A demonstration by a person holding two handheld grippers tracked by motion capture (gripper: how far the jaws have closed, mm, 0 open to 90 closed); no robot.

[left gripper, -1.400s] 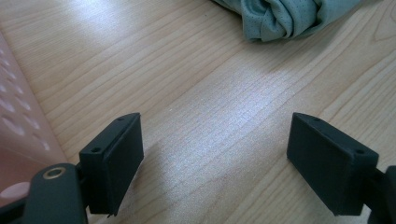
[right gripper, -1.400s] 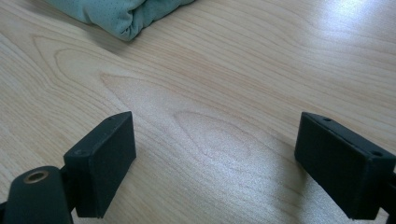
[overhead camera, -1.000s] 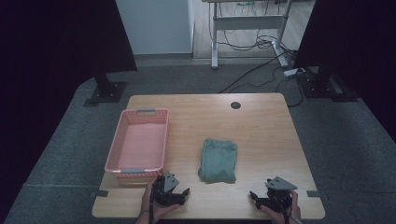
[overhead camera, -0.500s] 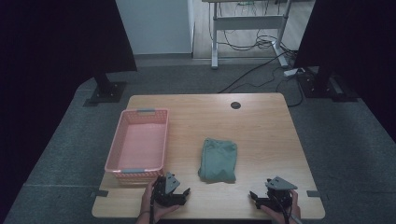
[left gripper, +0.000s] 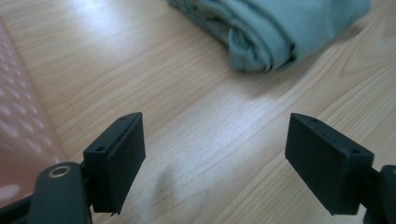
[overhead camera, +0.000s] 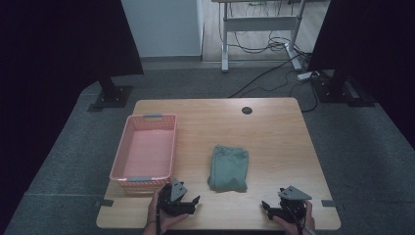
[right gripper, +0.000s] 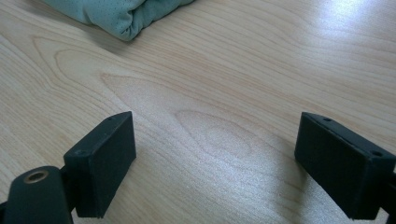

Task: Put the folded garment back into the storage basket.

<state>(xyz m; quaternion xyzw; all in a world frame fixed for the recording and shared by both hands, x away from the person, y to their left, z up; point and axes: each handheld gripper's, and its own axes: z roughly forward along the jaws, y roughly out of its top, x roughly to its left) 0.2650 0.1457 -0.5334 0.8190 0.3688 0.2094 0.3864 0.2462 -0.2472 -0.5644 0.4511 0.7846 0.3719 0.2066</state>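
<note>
Both tools sit spread and empty at the near bench edge; the folded green cloth point(overhead camera: 228, 168) lies mid-bench beside the pink basket point(overhead camera: 147, 120), soft and floppy, probably best pinched at its thick folded edge

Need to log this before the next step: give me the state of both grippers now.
Left gripper: open, holding nothing, over bare table short of the folded green cloth.
Right gripper: open, holding nothing, over bare table.
</note>
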